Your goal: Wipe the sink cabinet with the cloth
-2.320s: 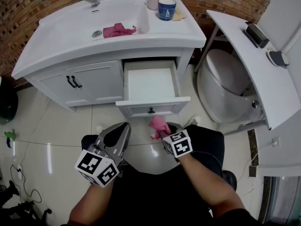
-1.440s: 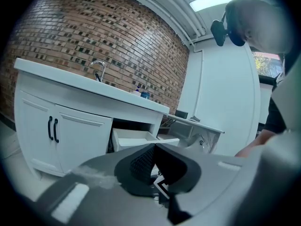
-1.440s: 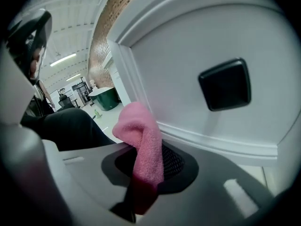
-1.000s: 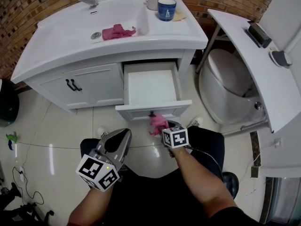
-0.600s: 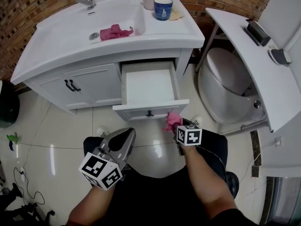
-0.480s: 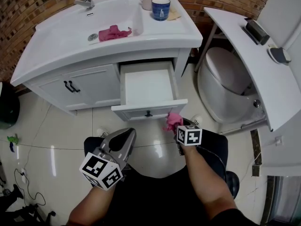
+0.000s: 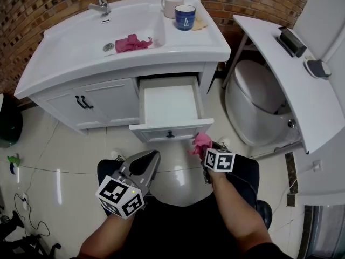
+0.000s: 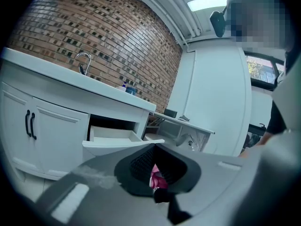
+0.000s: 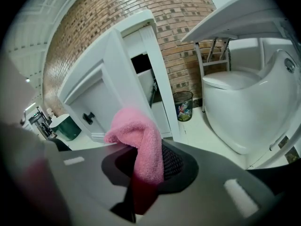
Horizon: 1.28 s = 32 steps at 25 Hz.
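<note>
Head view: the right gripper point(image 7: 203, 151) is clamped on a pink cloth point(image 7: 200, 143), and the bunched cloth covers the tips of its fingers, so only the marker cube and the forearm behind it show clearly. The cloth hangs just in front of the right corner of the open drawer point(image 7: 161, 135) of the sink cabinet point(image 7: 102, 99); whether it touches the drawer front cannot be told. The right gripper view shows the fingers closed on the cloth's lower part, with the upper fold flopping over to the left and hiding the gap between them. A second pink cloth point(image 7: 131, 43) lies in the basin near the drain.

The left gripper point(image 7: 152, 156) is held low over the person's lap, pointing up towards the cabinet, well short of the drawer. Its fingers are drawn together and hold nothing. In the left gripper view only a thin slit remains between them, with a sliver of pink showing through it. Both forearms reach forward from the bottom edge, which cuts them off.
</note>
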Available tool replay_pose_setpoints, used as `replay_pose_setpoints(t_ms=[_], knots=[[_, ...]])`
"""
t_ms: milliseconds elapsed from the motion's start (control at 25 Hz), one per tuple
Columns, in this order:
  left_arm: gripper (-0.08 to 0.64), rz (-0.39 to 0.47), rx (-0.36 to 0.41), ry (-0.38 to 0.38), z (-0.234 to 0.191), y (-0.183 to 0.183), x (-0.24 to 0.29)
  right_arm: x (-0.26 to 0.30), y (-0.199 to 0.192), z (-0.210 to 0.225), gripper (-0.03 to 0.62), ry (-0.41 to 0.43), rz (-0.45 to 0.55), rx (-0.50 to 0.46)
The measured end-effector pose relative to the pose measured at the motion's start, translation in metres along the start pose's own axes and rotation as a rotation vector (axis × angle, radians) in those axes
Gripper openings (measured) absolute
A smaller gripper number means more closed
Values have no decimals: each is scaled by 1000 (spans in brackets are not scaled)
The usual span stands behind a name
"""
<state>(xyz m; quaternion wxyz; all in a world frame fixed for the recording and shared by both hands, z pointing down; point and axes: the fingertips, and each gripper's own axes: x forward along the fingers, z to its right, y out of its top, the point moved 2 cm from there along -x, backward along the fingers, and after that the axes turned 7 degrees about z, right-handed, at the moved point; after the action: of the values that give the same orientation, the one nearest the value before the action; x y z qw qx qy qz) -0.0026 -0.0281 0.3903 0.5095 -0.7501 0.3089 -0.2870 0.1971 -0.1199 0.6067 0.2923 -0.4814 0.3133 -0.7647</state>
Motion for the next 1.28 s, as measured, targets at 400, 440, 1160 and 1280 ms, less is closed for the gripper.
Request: replay_pose_setpoints(t_ms=[400, 440, 1160, 1280], knots=[[6, 23, -11, 29, -9, 9, -11, -64, 48, -52, 81, 179, 79, -1], [6, 26, -16, 29, -9, 9, -12, -67, 51, -56, 81, 188, 85, -12], [6, 120, 36, -11, 11, 56, -44, -155, 132, -169, 83, 452, 297, -162], [6, 151, 36, -10, 16, 74, -54, -192, 154, -182, 83, 498, 383, -145]])
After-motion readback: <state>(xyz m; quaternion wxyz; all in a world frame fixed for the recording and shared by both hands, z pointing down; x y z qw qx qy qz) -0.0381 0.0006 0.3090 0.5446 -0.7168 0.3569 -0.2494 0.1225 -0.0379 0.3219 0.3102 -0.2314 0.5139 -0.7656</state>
